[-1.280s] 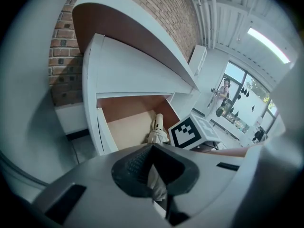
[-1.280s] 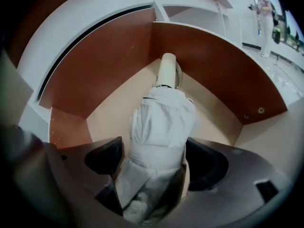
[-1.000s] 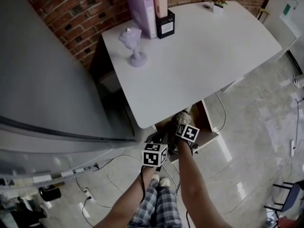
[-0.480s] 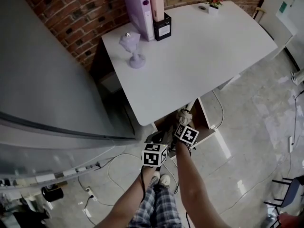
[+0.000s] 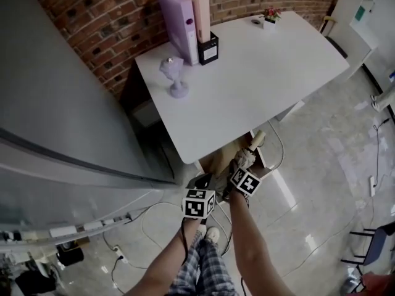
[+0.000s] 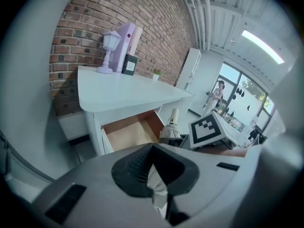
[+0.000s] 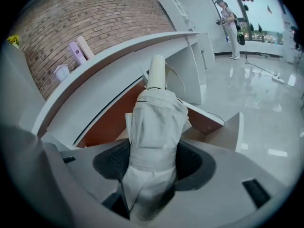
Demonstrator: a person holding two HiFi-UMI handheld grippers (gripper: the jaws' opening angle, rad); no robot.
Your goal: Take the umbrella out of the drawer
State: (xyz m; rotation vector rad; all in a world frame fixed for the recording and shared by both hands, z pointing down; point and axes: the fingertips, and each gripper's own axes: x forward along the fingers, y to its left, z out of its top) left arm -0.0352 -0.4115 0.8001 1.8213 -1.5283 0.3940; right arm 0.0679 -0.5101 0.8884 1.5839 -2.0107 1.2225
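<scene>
A folded cream umbrella with a pale cylindrical handle stands up out of my right gripper, whose black pads are shut on its fabric. In the head view the umbrella hangs just above the open wooden drawer under the white table, with the right gripper below it. My left gripper is beside it to the left. In the left gripper view its jaws are shut on a pale fold of fabric. I cannot tell whether that fold belongs to the umbrella.
On the table stand a lavender lamp, upright binders, a black box and a small plant. A grey cabinet fills the left. Cables lie on the glossy floor. The person's plaid legs are below.
Both grippers have risen. The umbrella has come up out of the drawer with the right gripper, and its handle now shows past the drawer's front.
</scene>
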